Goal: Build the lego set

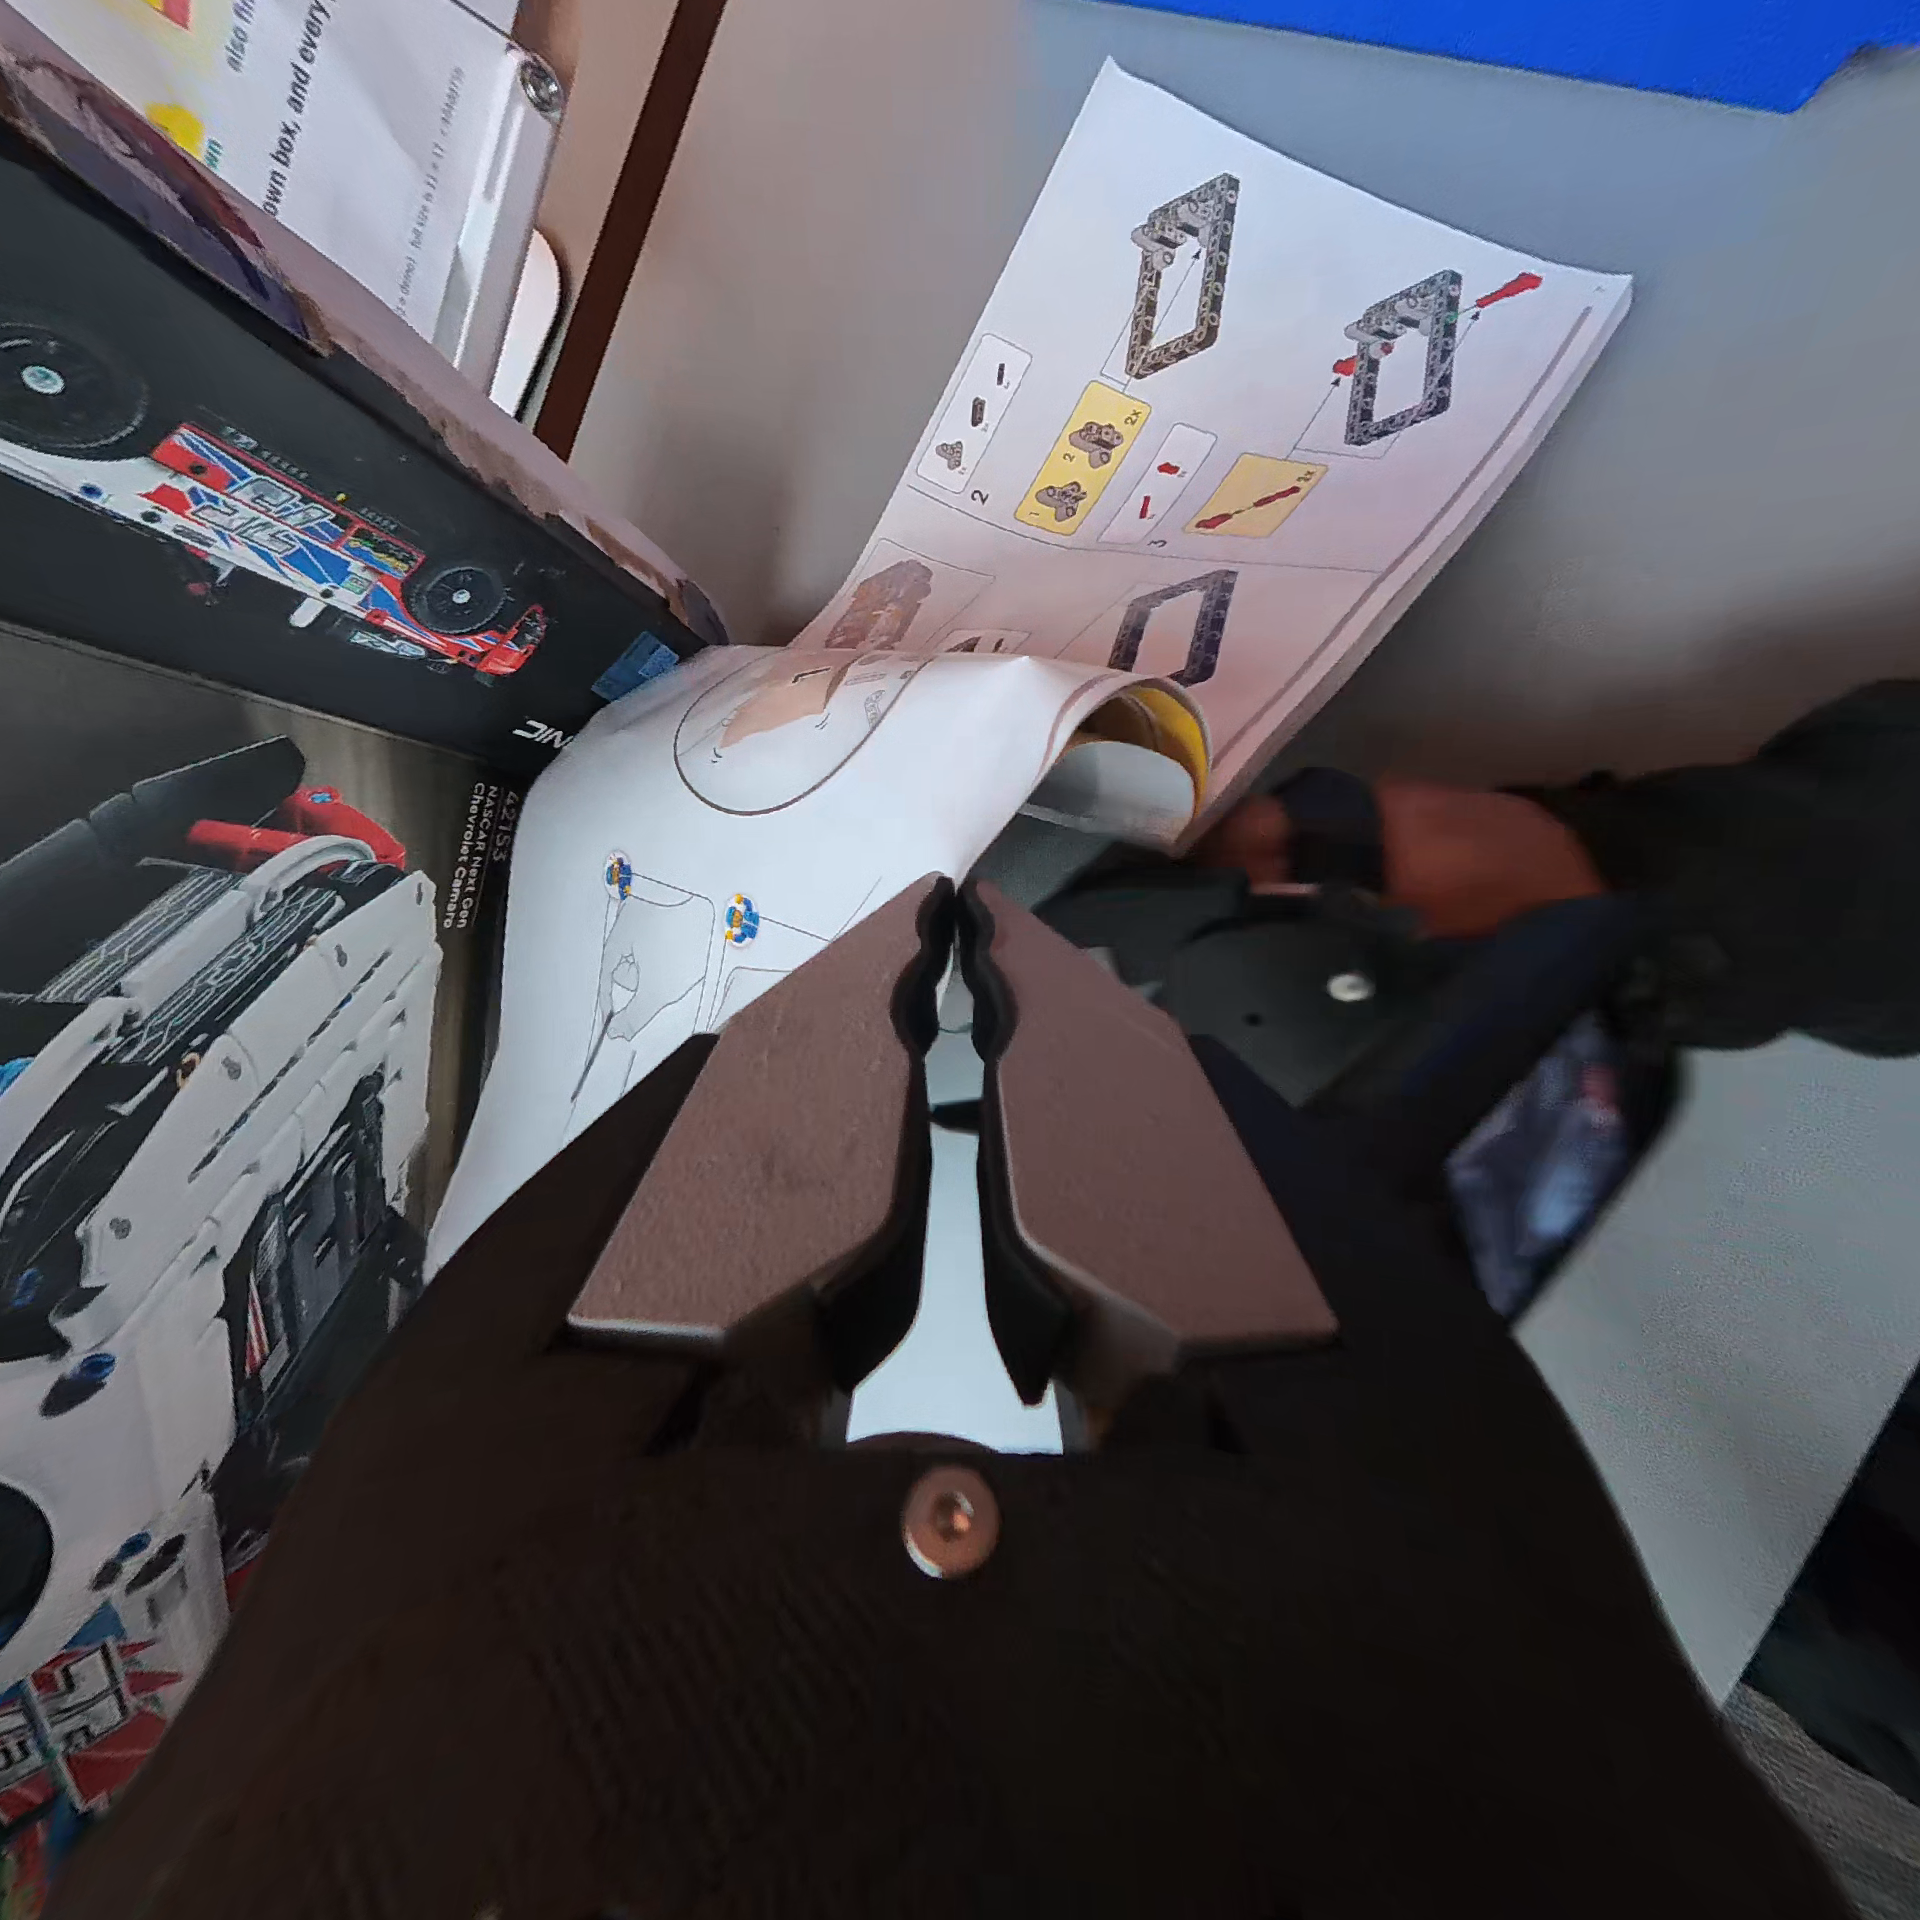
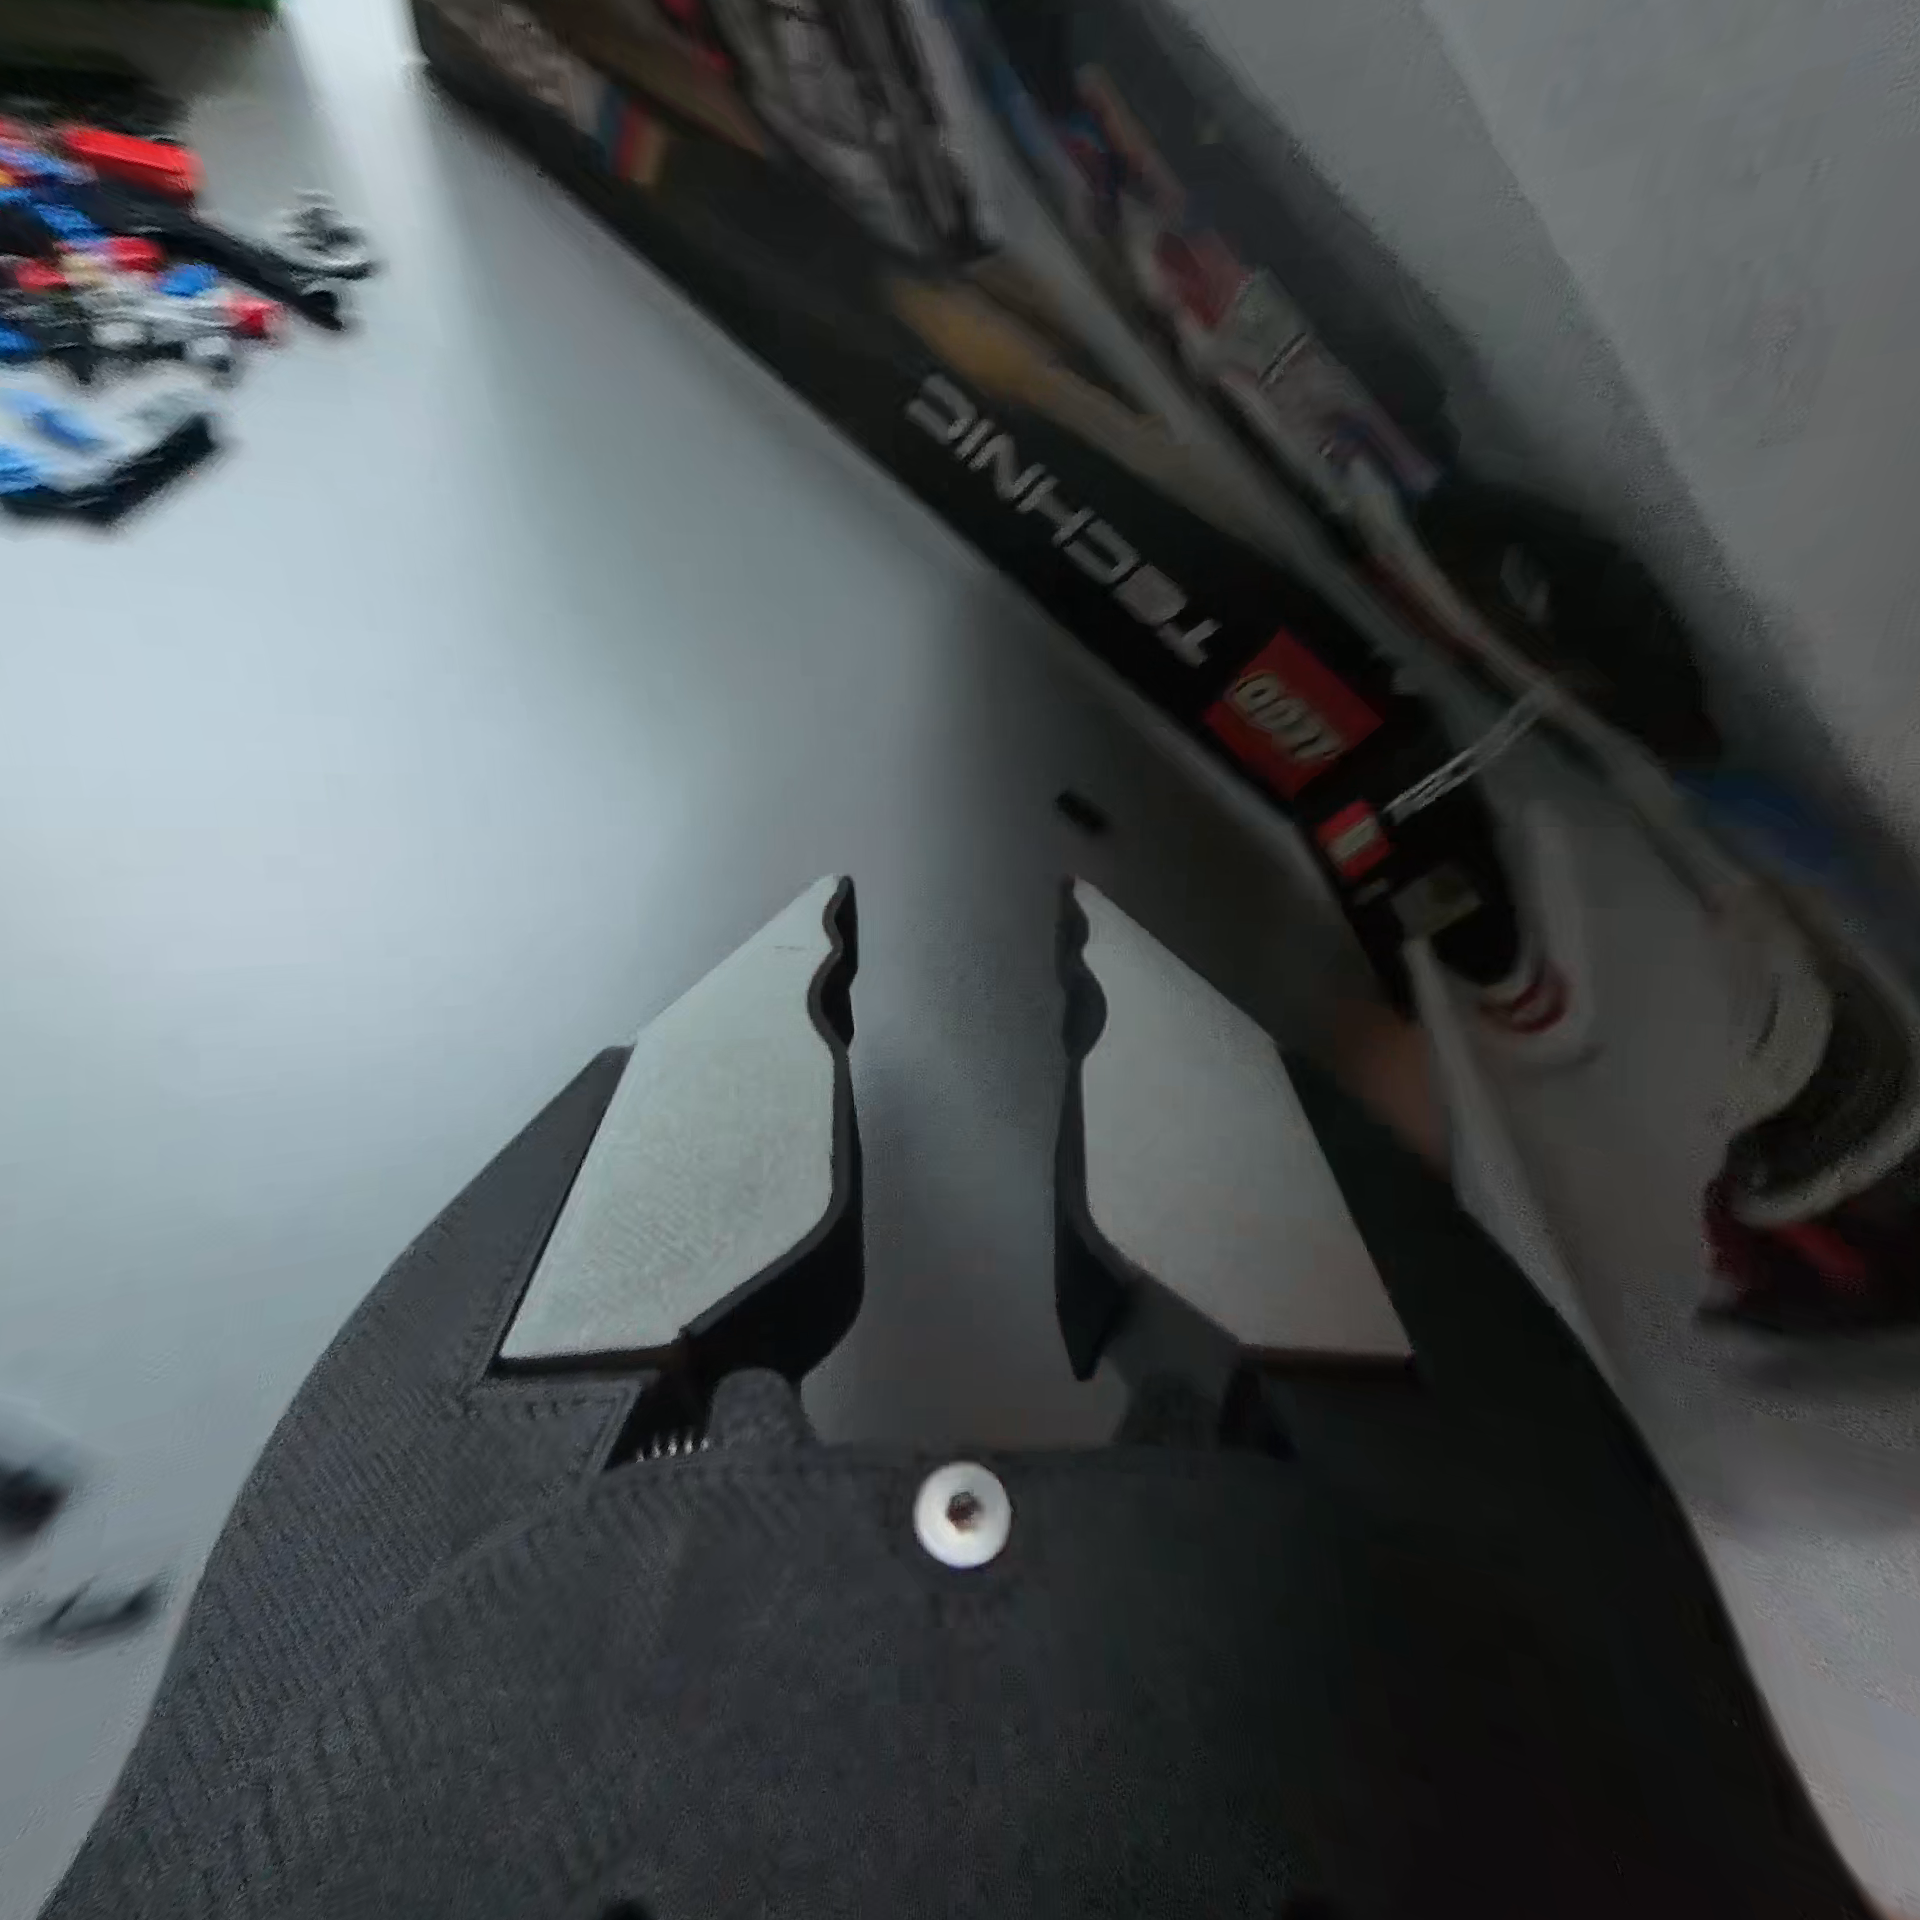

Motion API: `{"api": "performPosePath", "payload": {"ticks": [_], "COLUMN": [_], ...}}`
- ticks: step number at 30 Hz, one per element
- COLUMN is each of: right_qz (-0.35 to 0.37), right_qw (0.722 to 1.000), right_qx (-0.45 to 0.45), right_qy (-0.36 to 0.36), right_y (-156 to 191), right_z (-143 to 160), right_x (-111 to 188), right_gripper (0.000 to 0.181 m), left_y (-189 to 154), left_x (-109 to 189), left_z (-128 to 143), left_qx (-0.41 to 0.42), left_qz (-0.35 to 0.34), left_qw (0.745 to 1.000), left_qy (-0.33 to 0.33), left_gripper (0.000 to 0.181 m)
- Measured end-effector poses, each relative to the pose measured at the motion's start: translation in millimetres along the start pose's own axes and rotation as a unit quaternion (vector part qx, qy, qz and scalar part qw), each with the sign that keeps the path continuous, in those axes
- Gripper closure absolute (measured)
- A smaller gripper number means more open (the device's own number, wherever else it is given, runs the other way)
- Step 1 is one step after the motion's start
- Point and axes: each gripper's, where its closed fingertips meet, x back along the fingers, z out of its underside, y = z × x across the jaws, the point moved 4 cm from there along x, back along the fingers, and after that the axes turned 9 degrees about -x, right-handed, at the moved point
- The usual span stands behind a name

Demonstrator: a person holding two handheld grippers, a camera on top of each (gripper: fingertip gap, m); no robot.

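Observation:
The instruction booklet (image 1: 1247, 416) lies open on the grey table (image 1: 1714, 1247), and one of its pages (image 1: 748, 831) is lifted and curled over. My left gripper (image 1: 954, 920) is shut, with its tips pinching the edge of that lifted page. My right gripper (image 2: 956, 935) is open and empty above the grey table (image 2: 468, 779), beside the set's box (image 2: 1143, 540). A pile of loose lego pieces (image 2: 104, 270) lies far left in the blurred right wrist view. A small black piece (image 2: 1081, 810) lies just beyond the right fingertips.
The set's box (image 1: 208, 1039), printed with a race car, stands at the left against the booklet. The other gripper (image 1: 1340, 997) and a person's hand (image 1: 1455, 862) show at the right under the booklet's edge. A blue surface (image 1: 1558, 42) lies beyond the table. Spacing between my two grippers at the tips: around 12 centimeters.

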Motion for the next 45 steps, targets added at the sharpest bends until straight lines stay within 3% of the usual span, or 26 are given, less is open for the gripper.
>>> {"api": "performPosePath", "payload": {"ticks": [3,7,11,15,17,19,24,32,37,40,45], "right_qz": [0.035,-0.002,-0.029,-0.036,-0.055,-0.07,-0.104,-0.218,-0.225,-0.243,-0.207], "right_qw": [0.999,0.998,0.999,0.997,0.995,0.994,0.991,0.971,0.971,0.969,0.978], "right_qx": [0.02,0.06,0.024,0.036,0.042,0.031,0.008,0.032,0.034,0.017,-0.018], "right_qy": [-0.023,-0.002,0.033,0.058,0.073,0.082,0.085,0.095,0.071,0.05,0.01], "right_y": [-14,-15,-31,-42,-43,-43,-25,23,24,24,-5], "right_z": [-12,-7,2,2,4,6,21,78,87,83,93], "right_x": [-30,-51,-66,-86,-92,-91,-59,56,98,118,144], "right_gripper": [0.144,0.133,0.118,0.139,0.177,0.179,0.18,0.181,0.181,0.171,0.17], "left_y": [12,24,26,28,30,31,28,2,-30,-49,-55], "left_x": [2,4,2,2,3,4,5,-7,-32,-53,-76], "left_z": [0,-4,-13,-19,-19,-18,-12,10,41,66,88], "left_qx": [0.002,0.015,0.003,-0.001,0.0,0.003,0.008,-0.002,-0.02,-0.028,-0.002], "left_qz": [0.008,0.03,0.039,0.036,0.032,0.03,0.034,0.041,0.033,0.016,-0.044], "left_qw": [1.0,0.999,0.999,0.999,0.999,0.999,0.999,0.999,0.999,0.999,0.999], "left_qy": [0.004,-0.005,-0.008,-0.012,-0.01,-0.012,-0.021,-0.012,0.006,0.02,-0.026], "left_gripper": [0.181,0.181,0.181,0.181,0.181,0.181,0.181,0.181,0.181,0.181,0.181]}}
